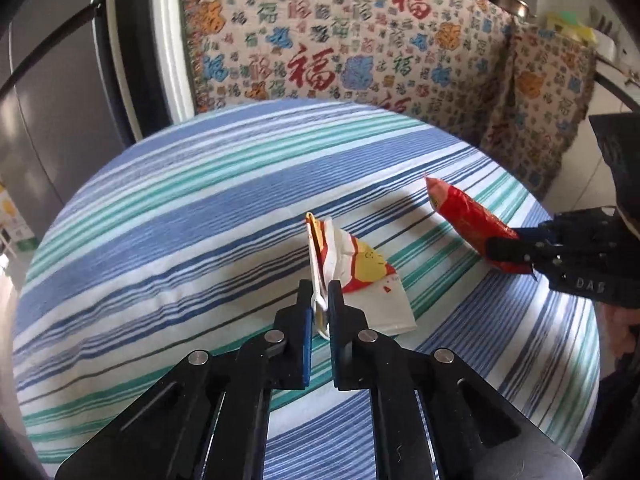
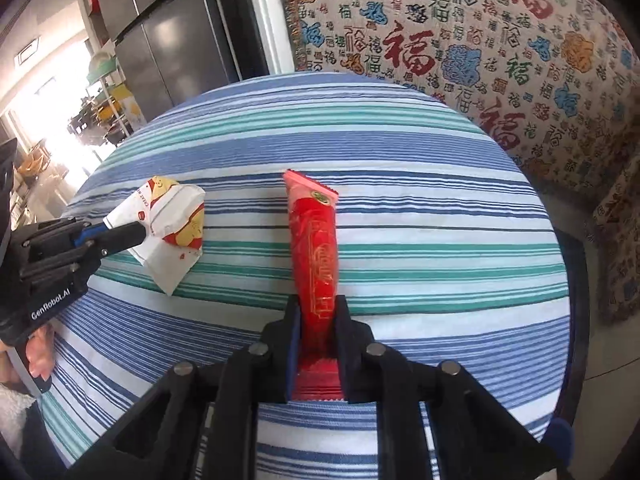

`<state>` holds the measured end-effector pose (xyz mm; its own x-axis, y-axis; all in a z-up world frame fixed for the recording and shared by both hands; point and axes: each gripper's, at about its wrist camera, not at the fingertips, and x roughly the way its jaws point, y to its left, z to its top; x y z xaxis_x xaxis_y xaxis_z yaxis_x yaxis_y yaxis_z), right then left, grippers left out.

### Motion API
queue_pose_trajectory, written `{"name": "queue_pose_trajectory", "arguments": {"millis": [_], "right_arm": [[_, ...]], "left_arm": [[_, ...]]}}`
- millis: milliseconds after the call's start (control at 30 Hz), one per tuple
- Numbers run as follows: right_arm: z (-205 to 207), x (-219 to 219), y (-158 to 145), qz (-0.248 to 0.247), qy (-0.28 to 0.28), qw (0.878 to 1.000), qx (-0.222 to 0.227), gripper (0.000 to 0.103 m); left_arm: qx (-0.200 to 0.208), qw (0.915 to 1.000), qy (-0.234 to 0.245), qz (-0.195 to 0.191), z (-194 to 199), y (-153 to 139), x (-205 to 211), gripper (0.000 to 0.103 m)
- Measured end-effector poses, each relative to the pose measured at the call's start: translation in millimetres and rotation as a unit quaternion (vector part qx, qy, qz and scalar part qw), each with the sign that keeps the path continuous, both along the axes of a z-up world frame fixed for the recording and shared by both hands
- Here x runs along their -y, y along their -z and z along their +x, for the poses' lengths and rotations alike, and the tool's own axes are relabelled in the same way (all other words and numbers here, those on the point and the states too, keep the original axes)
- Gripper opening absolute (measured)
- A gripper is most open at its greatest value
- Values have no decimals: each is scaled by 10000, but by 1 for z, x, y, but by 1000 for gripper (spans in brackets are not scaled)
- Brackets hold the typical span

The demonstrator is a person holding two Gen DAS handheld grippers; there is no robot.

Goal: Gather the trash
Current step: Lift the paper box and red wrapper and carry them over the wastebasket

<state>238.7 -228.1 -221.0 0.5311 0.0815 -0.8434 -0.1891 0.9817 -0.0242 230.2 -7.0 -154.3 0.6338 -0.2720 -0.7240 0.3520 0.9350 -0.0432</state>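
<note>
A crumpled white paper wrapper (image 1: 360, 276) with red and yellow print is pinched by its near edge in my left gripper (image 1: 321, 298), which is shut on it just above the striped tablecloth (image 1: 180, 208). The same wrapper (image 2: 176, 224) and left gripper (image 2: 132, 234) show at the left of the right wrist view. A long red snack packet (image 2: 316, 248) lies lengthwise between the pads of my right gripper (image 2: 318, 312), which is shut on its near end. In the left wrist view that red packet (image 1: 464, 220) and right gripper (image 1: 504, 250) sit at the right.
The round table (image 2: 400, 160) wears a blue, green and white striped cloth. Behind it stands a sofa under a patterned throw (image 1: 340, 40). A dark fridge (image 2: 168, 36) and a shelf rack (image 2: 108, 92) are at the back left. A hand (image 2: 38, 350) grips the left tool.
</note>
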Motion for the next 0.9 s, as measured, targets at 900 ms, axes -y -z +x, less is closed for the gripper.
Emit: {"name": "queue_pose_trajectory", "arguments": {"millis": [900], "right_arm": [[-233,286,-83,-166,2975,9537,417,13]], "left_arm": [[127,9645,2479,-898,-110,-67,285,5]]}}
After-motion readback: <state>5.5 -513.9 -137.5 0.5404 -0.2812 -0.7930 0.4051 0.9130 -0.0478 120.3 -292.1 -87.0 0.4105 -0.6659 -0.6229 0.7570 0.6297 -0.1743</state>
